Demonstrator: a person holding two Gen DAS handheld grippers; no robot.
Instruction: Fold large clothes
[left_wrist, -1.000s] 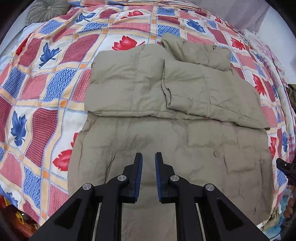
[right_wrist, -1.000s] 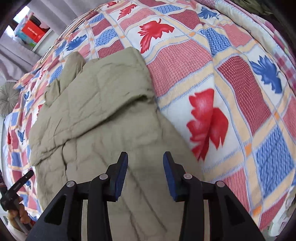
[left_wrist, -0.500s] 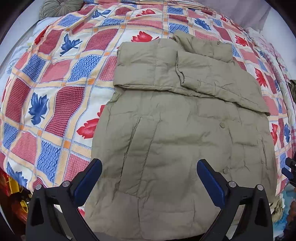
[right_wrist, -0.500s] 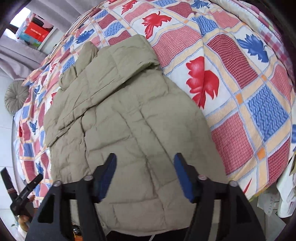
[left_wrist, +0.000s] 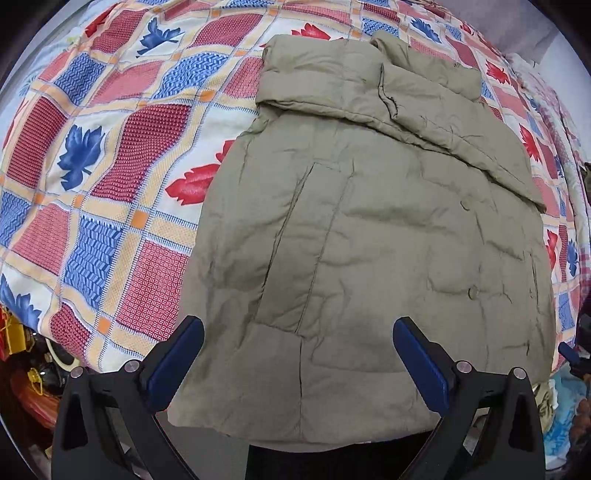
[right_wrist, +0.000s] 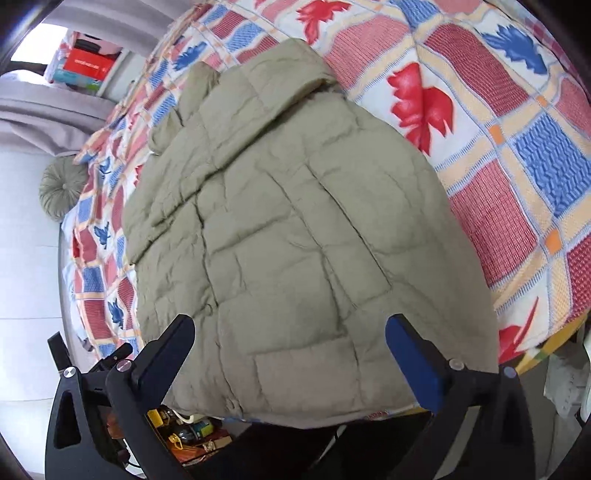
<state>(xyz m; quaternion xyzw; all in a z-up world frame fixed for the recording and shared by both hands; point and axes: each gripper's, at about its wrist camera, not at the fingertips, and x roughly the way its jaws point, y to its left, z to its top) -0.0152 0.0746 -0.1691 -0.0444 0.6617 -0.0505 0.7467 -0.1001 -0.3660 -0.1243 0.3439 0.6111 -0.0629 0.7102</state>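
Note:
An olive padded jacket (left_wrist: 369, 229) lies flat on the bed, its sleeves folded across the chest at the far end, its hem hanging over the near bed edge. It also shows in the right wrist view (right_wrist: 295, 240). My left gripper (left_wrist: 297, 354) is open wide and empty, above the hem's left part. My right gripper (right_wrist: 290, 354) is open wide and empty, above the hem's right part. The left gripper's black body (right_wrist: 96, 365) shows at the lower left of the right wrist view.
The bed carries a patchwork quilt (left_wrist: 110, 166) with red and blue leaves. A round green cushion (right_wrist: 61, 186) lies at the far end. Clutter (right_wrist: 188, 435) sits on the floor below the near bed edge. Boxes (right_wrist: 85, 66) stand on a shelf beyond the bed.
Both grippers have opened wide and pulled back from the jacket toward its hem. The jacket lies still.

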